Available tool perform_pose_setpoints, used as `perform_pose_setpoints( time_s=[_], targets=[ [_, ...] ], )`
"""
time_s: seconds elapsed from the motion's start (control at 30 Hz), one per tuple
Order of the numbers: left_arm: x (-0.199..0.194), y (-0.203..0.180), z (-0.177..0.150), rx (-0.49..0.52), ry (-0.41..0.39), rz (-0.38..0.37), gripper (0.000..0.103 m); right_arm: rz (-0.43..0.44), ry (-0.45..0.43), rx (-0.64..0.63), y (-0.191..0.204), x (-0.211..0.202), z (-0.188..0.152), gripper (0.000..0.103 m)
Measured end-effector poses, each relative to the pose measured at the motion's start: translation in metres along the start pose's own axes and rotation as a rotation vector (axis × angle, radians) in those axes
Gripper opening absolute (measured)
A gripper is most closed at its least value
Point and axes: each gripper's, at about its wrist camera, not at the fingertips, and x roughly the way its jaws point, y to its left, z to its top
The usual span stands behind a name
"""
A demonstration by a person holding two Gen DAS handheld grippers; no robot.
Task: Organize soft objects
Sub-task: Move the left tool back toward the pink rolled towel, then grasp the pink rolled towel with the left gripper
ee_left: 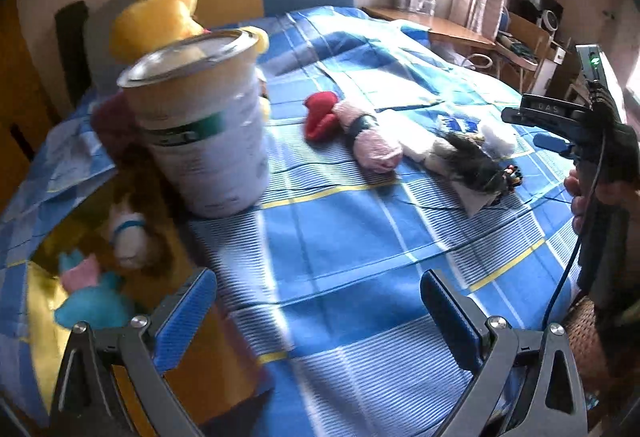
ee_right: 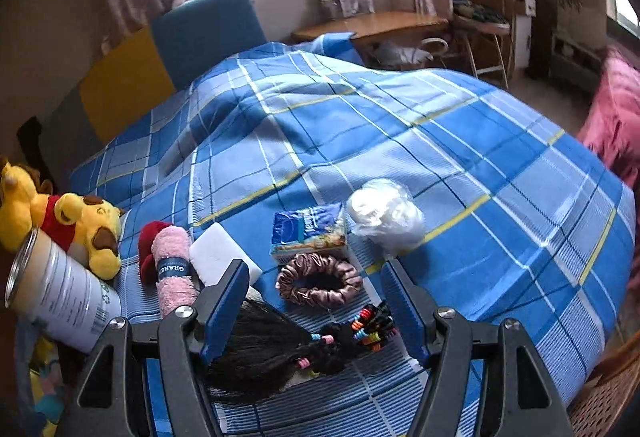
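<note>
Right wrist view, items listed left to right on the blue plaid bedspread (ee_right: pixel 460 141). Far left: yellow plush toy (ee_right: pixel 76 221) with a red shirt, lying on its side. Just near of it: tall white tin (ee_right: pixel 60 293) with a metal rim, tilted in this view. Next: red cloth (ee_right: pixel 150 237) touching a pink rolled towel (ee_right: pixel 172 265) with a dark band. Beside that: white block (ee_right: pixel 218 253), partly behind the left finger. Centre: blue tissue pack (ee_right: pixel 308 233), and near of it a mauve satin scrunchie (ee_right: pixel 318 279). Nearest: dark hairpiece (ee_right: pixel 264 353) with coloured hair ties (ee_right: pixel 372 325), lying between the fingers. Right of centre: clear bag with white contents (ee_right: pixel 384 217). Right gripper (ee_right: pixel 316 301): fingers spread apart above the hairpiece, pinching nothing.

Left wrist view: open box (ee_left: pixel 44 301) at left edge of the bed, holding a brown-and-white plush (ee_left: pixel 132 233) and a turquoise-and-pink plush (ee_left: pixel 88 297). Left gripper (ee_left: pixel 320 313): fingers spread wide, nothing between them.
</note>
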Motion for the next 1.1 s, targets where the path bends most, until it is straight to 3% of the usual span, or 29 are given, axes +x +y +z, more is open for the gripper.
perform_pose_setpoints(
  time_s=[0.27, 0.43, 0.87, 1.03, 1.07, 1.1],
  targets=[
    [0.039, -0.014, 0.033, -0.015, 0.032, -0.078, 0.086, 0.034, 0.020, 0.053, -0.008, 0.002, 0.002, 0.070],
    [0.073, -0.027, 0.059, -0.021, 0.066, -0.123, 0.062, 0.061, 0.026, 0.079, -0.012, 0.002, 0.003, 0.070],
    [0.166, -0.041, 0.129, -0.077, 0.083, -0.109, 0.060, 0.124, 0.030, 0.142, -0.021, 0.000, 0.005, 0.070],
    [0.199, -0.046, 0.138, -0.072, 0.074, -0.087, 0.073, 0.137, 0.045, 0.128, -0.017, 0.004, 0.004, 0.070],
    [0.205, -0.045, 0.138, -0.077, 0.090, -0.092, 0.072, 0.134, 0.048, 0.123, -0.016, 0.005, 0.004, 0.070],
    [0.210, -0.043, 0.136, -0.090, 0.112, -0.113, 0.065, 0.132, 0.048, 0.121, -0.016, 0.005, 0.004, 0.070]
  ],
)
